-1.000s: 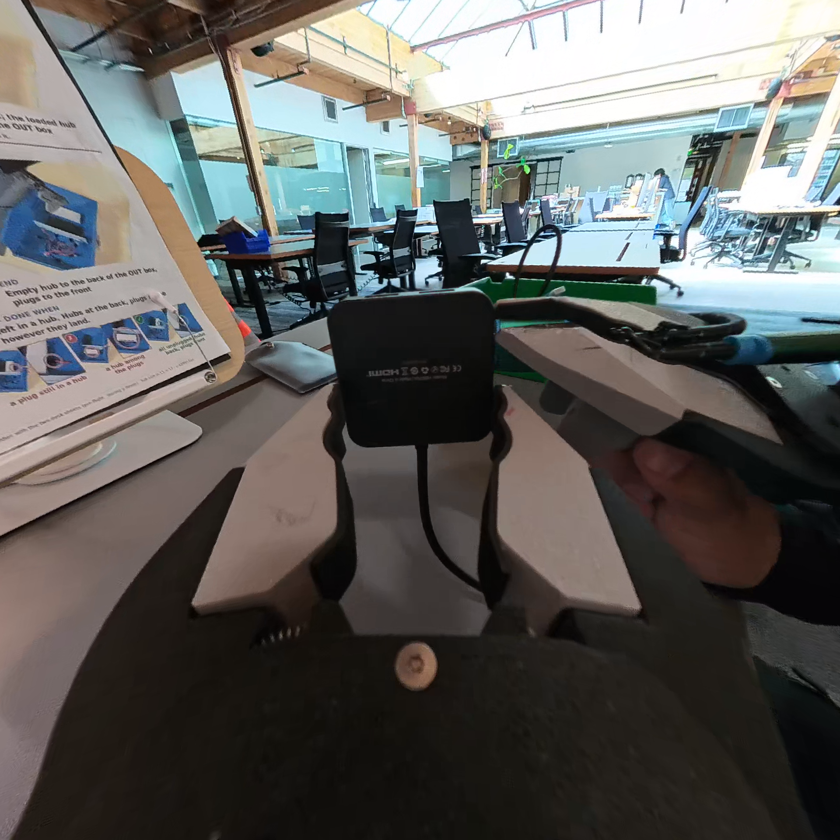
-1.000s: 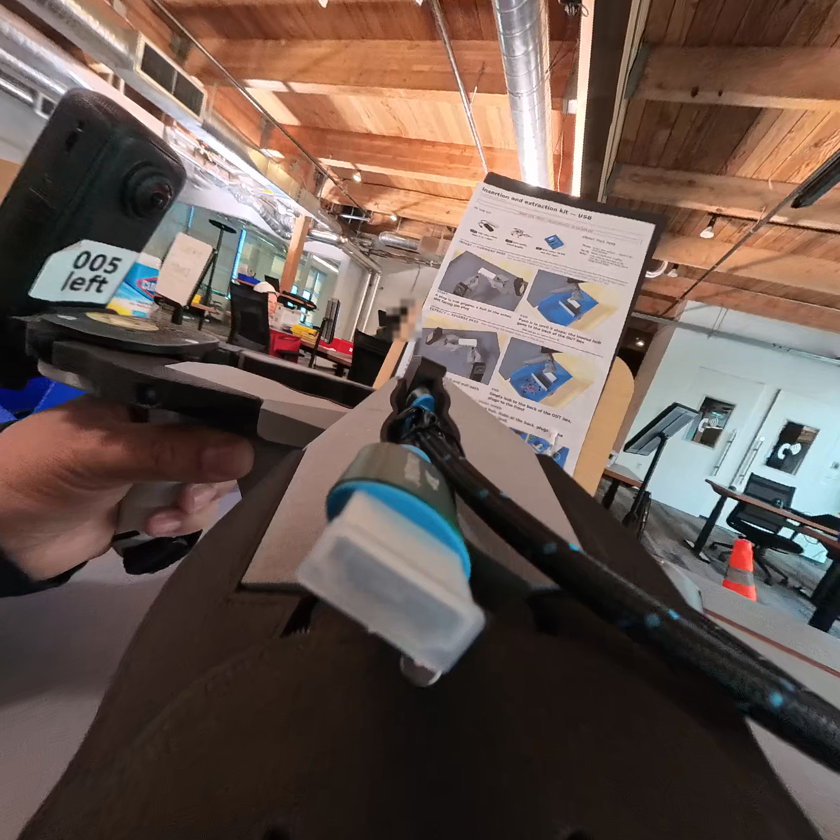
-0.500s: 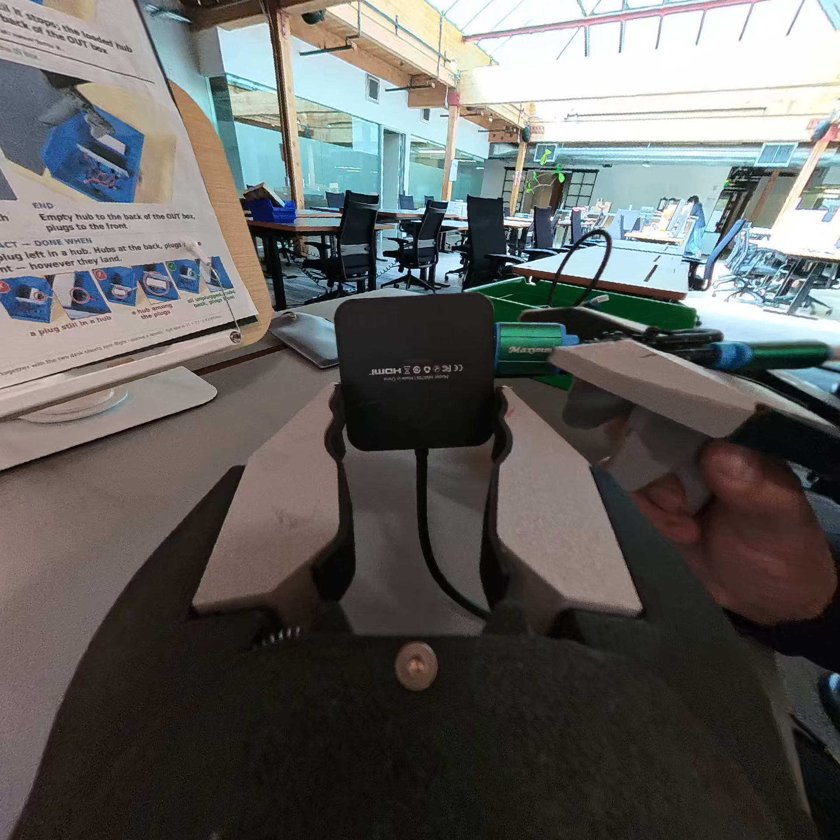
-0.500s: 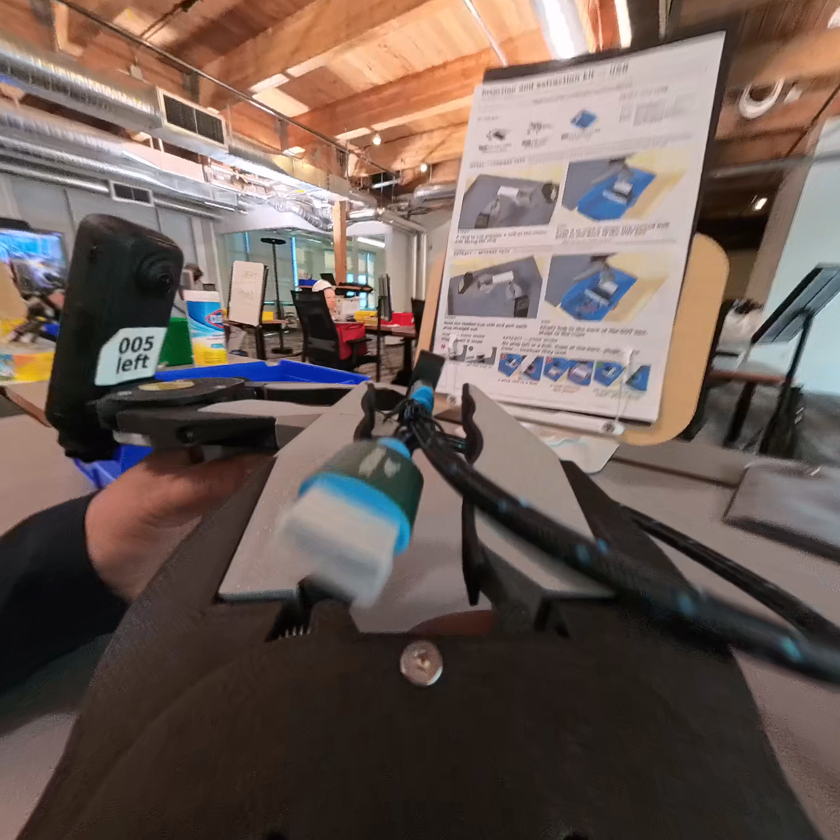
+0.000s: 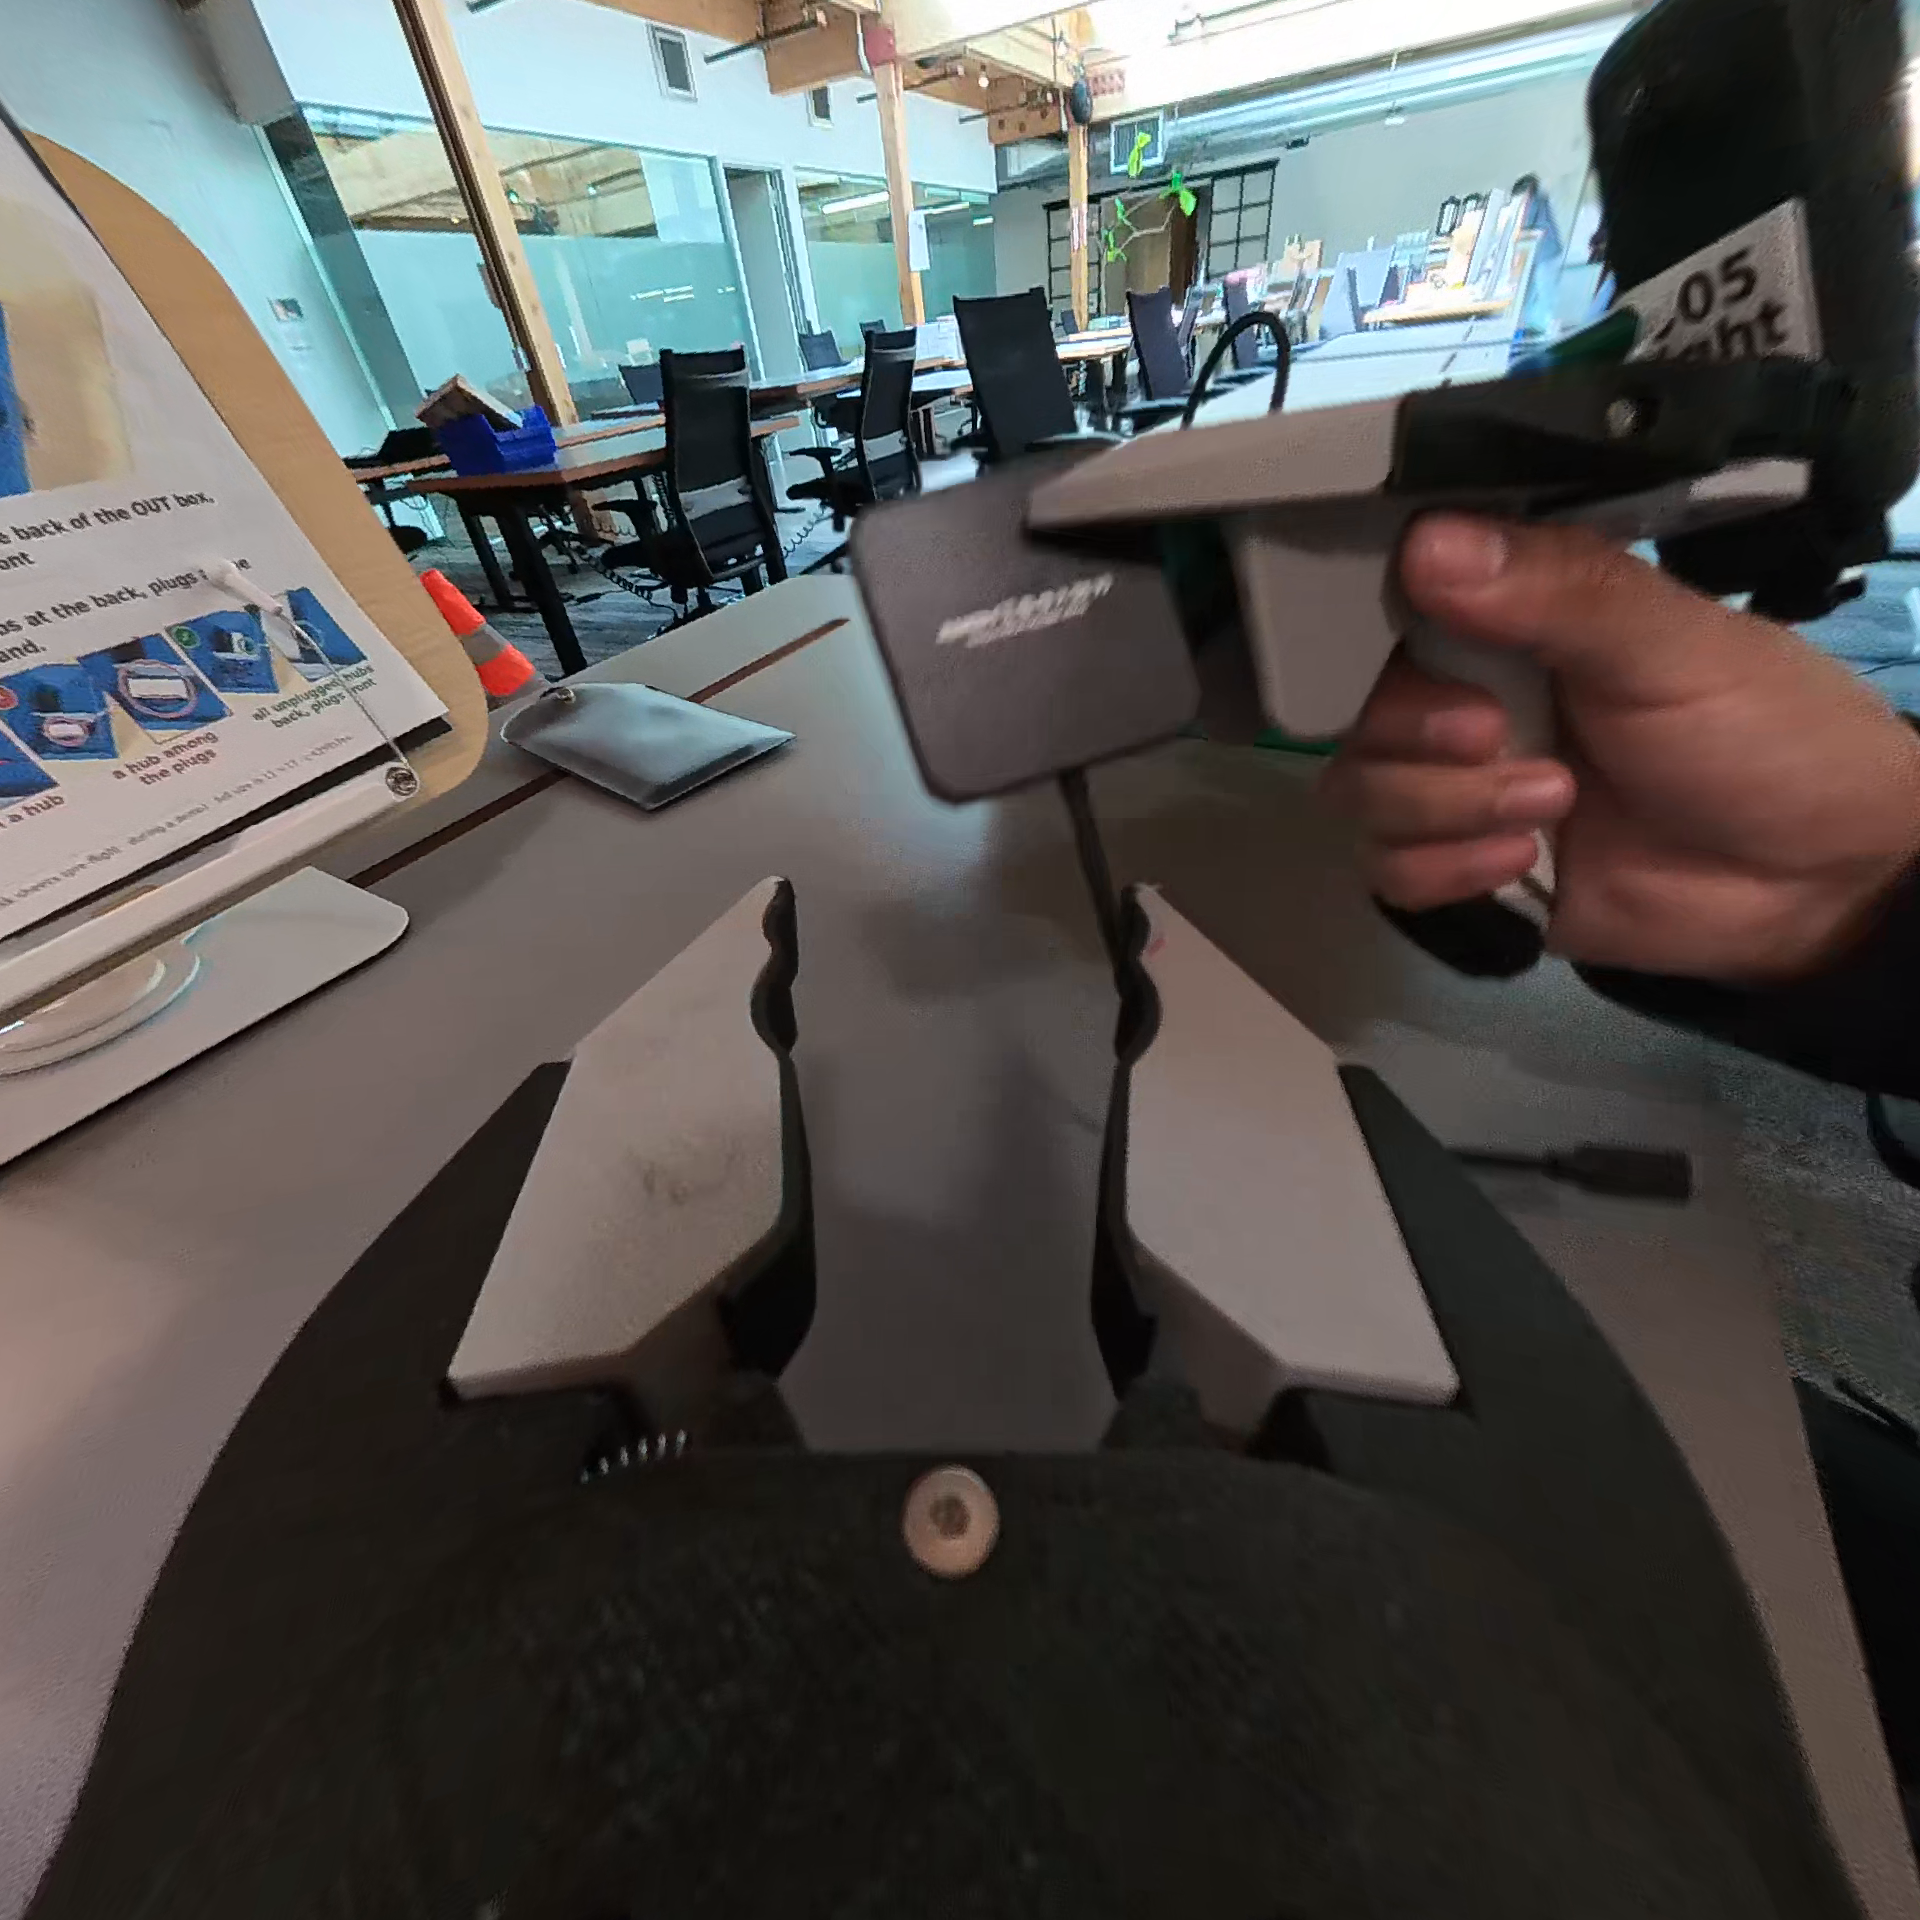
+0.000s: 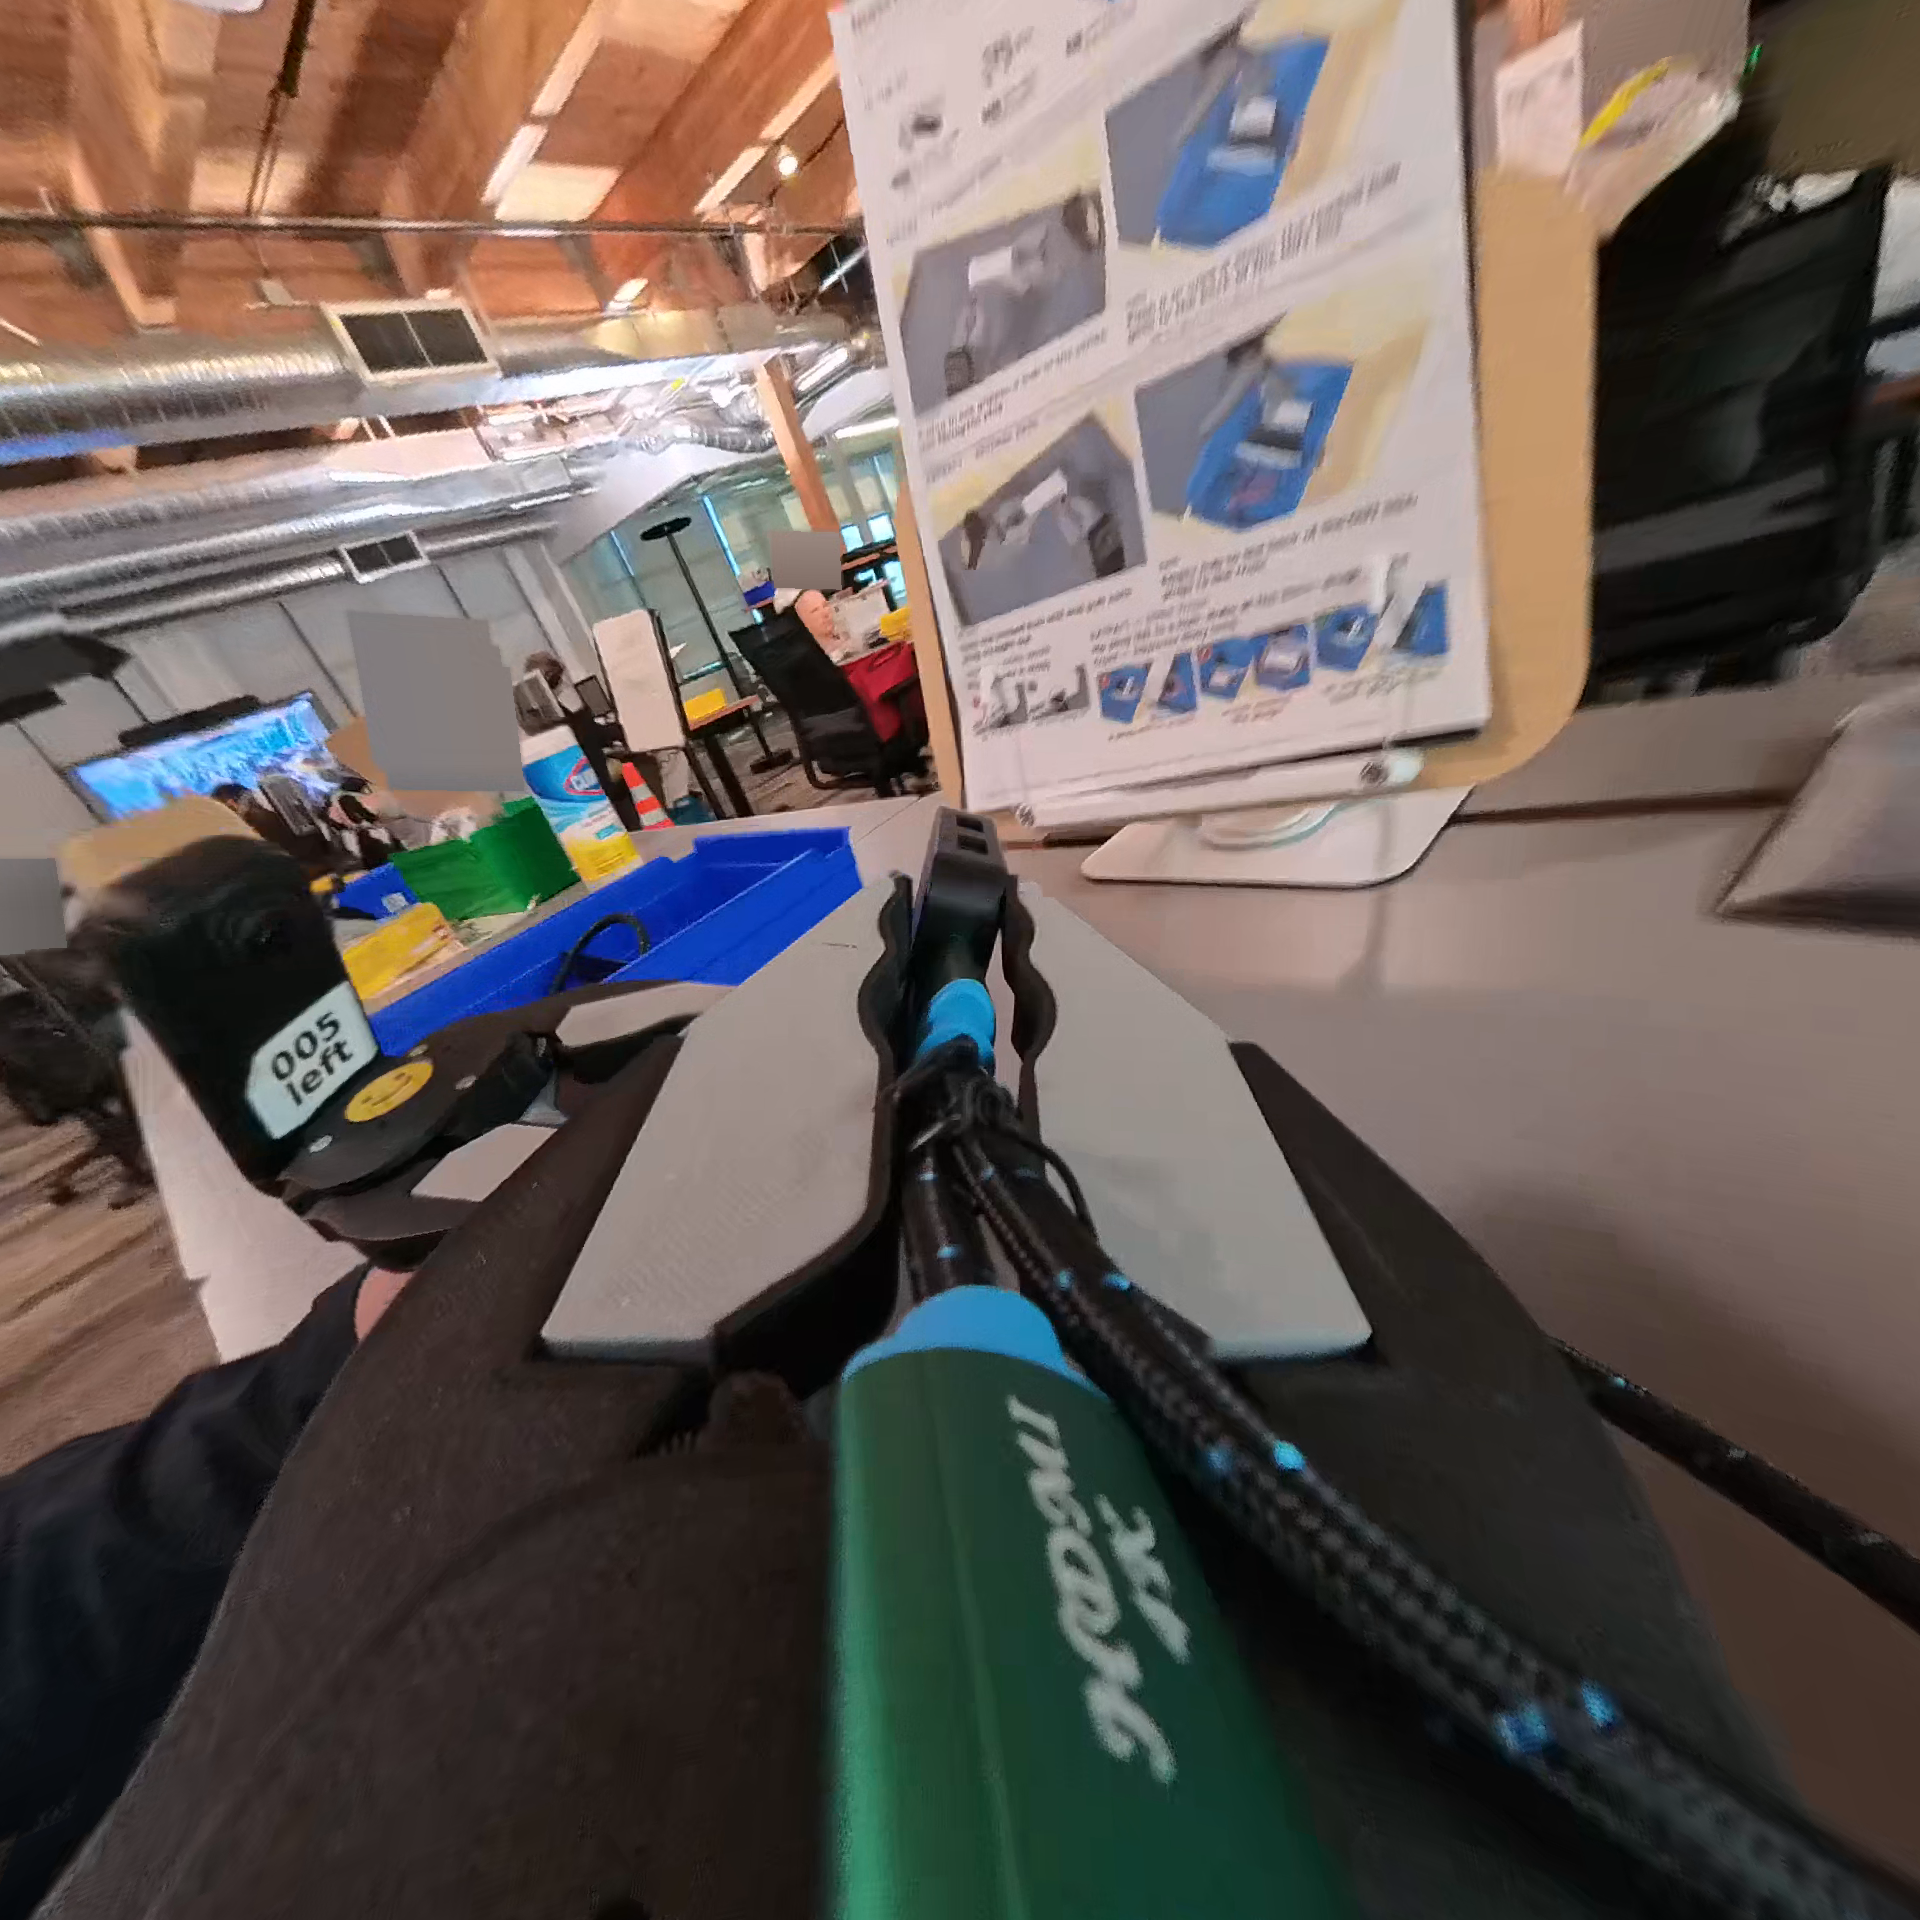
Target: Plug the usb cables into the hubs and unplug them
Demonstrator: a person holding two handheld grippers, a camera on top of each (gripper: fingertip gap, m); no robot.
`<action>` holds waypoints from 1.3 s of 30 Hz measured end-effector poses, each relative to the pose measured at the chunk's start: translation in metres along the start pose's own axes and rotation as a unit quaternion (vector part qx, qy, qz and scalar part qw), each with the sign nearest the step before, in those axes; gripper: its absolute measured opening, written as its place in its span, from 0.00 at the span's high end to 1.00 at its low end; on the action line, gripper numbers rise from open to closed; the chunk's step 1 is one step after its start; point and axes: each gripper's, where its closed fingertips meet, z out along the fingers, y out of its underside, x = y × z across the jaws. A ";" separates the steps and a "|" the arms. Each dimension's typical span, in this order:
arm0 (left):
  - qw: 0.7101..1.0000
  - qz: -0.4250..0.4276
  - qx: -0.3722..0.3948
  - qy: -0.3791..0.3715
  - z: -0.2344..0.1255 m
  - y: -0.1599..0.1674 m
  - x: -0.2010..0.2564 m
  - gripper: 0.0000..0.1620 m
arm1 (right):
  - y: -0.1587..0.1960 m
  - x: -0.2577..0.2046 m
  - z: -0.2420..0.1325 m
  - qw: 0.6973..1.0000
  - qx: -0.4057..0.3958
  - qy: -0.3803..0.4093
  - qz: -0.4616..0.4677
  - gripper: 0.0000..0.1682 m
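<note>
Hub (image 5: 1023, 644): black, flat, square, up in the air off the table, tilted, at the tips of the right gripper (image 6: 956, 935).

- Right jaws: clamped shut on the blue-collared plug (image 6: 961, 1008) right where it meets the hub. In the right wrist view the hub shows edge-on and pokes out past the fingertips. Can't tell if the pads also pinch the hub edge.
- Braided cable (image 6: 1299, 1475), black with blue flecks, runs back from the plug between the right fingers and over the gripper body. Its other end, a green plug housing (image 6: 1039, 1662) with a blue collar, lies on the gripper close to the camera.
- Left gripper (image 5: 951, 935): jaws spread wide, nothing between them, only table surface visible in the gap. It sits low, just below and in front of the hub.
- Hub cord (image 5: 1086, 831), thin and black, hangs down from the hub's lower edge and runs past the tip of the left gripper's right-side finger (image 5: 1226, 1143). Touching or just beside it, can't tell.
- Person's hand (image 5: 1662, 769) is wrapped around the right gripper's grip, dark sleeve behind it.
- Table (image 5: 312, 1143): grey. Instruction sheet (image 5: 156, 623) on a white stand with a wooden backboard at far left, grey pouch (image 5: 644, 743) just right of it, small black connector (image 5: 1600, 1174) lying at the right.
- Blue bin (image 6: 727, 914) sits on the table beyond the left gripper, with a black cord inside. Green bin (image 6: 488, 862) and a wipes canister (image 6: 566, 790) stand behind it.
</note>
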 end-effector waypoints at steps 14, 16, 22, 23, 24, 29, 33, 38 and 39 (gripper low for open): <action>0.999 -0.029 -0.007 -0.021 -0.003 0.004 -0.014 0.76 | -0.252 0.171 -0.058 0.771 -0.071 0.139 -0.617 0.92; 0.999 -0.018 -0.015 -0.027 -0.002 0.008 -0.015 0.77 | -0.206 0.239 -0.063 0.747 -0.226 0.116 -0.614 0.92; 0.998 -0.047 -0.031 0.003 0.007 0.016 -0.007 0.78 | -0.076 0.339 -0.145 0.557 -0.658 0.008 -0.506 0.92; 0.998 -0.049 -0.033 0.009 0.008 0.017 -0.005 0.78 | -0.063 0.344 -0.152 0.531 -0.692 -0.004 -0.489 0.91; 0.998 -0.047 -0.036 0.012 0.010 0.018 -0.003 0.78 | -0.055 0.352 -0.152 0.514 -0.711 0.002 -0.480 0.90; 0.998 -0.023 -0.052 0.006 0.012 0.024 0.000 0.78 | -0.024 0.365 -0.114 0.583 -0.686 0.059 -0.430 0.75; 0.998 -0.046 -0.049 0.017 0.012 0.024 0.000 0.78 | -0.047 0.332 -0.091 0.662 -0.622 0.053 -0.416 0.61; 0.997 -0.066 -0.036 0.026 0.008 0.018 0.000 0.78 | -0.113 0.287 -0.083 0.755 -0.532 0.111 -0.368 0.49; 0.997 -0.066 -0.034 0.025 0.008 0.017 0.000 0.78 | -0.127 0.278 -0.084 0.771 -0.509 0.132 -0.359 0.50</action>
